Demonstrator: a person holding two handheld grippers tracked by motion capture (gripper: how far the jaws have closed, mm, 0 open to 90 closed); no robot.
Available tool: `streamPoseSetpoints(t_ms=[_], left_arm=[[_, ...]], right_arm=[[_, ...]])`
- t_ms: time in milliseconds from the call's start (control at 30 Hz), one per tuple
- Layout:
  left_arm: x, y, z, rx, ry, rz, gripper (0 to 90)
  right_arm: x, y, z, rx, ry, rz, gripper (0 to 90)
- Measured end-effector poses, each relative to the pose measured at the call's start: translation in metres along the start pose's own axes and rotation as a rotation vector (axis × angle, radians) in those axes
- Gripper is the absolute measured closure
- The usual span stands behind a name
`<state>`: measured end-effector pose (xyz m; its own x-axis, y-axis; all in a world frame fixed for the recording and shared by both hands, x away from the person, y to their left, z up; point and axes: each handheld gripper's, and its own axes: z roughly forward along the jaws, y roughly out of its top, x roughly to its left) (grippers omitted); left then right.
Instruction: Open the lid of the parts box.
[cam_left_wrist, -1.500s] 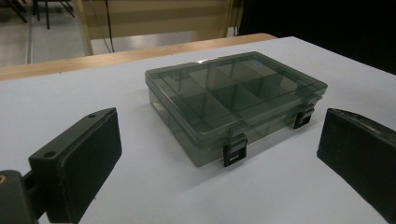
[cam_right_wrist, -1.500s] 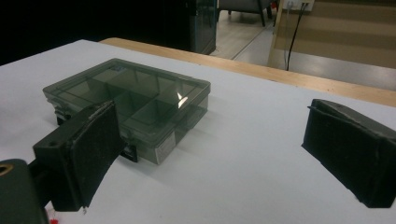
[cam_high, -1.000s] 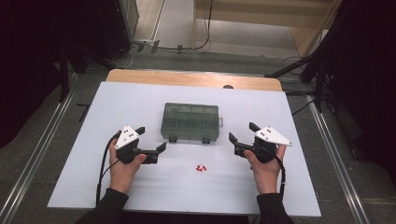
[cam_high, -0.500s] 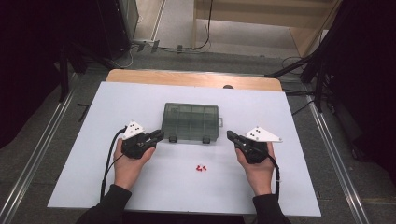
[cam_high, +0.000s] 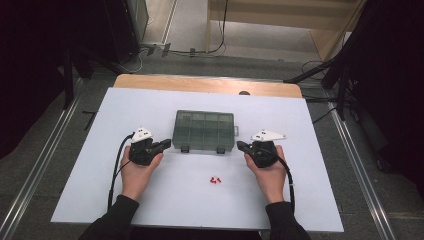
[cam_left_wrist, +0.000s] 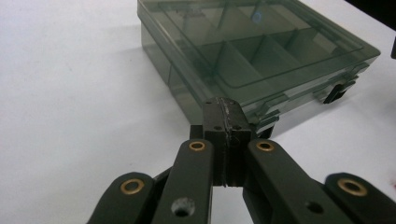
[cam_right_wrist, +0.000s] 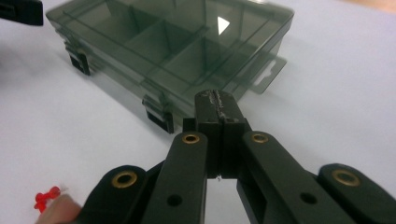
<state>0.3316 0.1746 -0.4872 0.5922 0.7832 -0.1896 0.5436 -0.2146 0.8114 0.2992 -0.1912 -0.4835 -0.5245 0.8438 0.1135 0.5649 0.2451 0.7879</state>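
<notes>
You held one box (cam_high: 204, 131) between your two grippers, lid down. Your left gripper (cam_high: 165, 145) sat at the box's 8 o'clock corner, jaws pressed together, pinching nothing. Your right gripper (cam_high: 242, 146) sat at its 4 o'clock corner, jaws pressed together too, just beside the box. Two black latches faced you. A few red pins (cam_high: 215, 179) lay at the box's 6 o'clock; I couldn't count them.

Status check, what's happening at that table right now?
Both grippers, left and right, shut, empty, flanking the box. Box lid closed, latches down. Red pins loose in front. Nothing blocking.
</notes>
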Motion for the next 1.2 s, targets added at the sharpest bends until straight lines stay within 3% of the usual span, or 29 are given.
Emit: streamPoseSetpoints(t_ms=[167, 267, 467, 800, 1200], left_arm=[[0.004, -0.002, 0.004, 0.014, 0.032, -0.007, 90.0], [0.004, -0.005, 0.006, 0.021, 0.040, -0.010, 90.0], [0.006, -0.006, 0.009, 0.026, 0.052, -0.014, 90.0], [0.005, -0.007, 0.017, 0.043, 0.058, -0.012, 90.0], [0.003, -0.005, 0.020, 0.022, 0.068, -0.012, 90.0]], right_arm=[[-0.001, -0.003, 0.004, 0.027, -0.010, -0.006, 90.0], [-0.003, -0.005, 0.006, 0.036, -0.013, 0.015, 90.0], [-0.003, -0.008, 0.016, 0.072, -0.013, 0.000, 90.0], [-0.003, -0.008, 0.020, 0.070, -0.026, -0.011, 90.0], [-0.001, -0.011, 0.023, 0.068, -0.021, -0.024, 90.0]])
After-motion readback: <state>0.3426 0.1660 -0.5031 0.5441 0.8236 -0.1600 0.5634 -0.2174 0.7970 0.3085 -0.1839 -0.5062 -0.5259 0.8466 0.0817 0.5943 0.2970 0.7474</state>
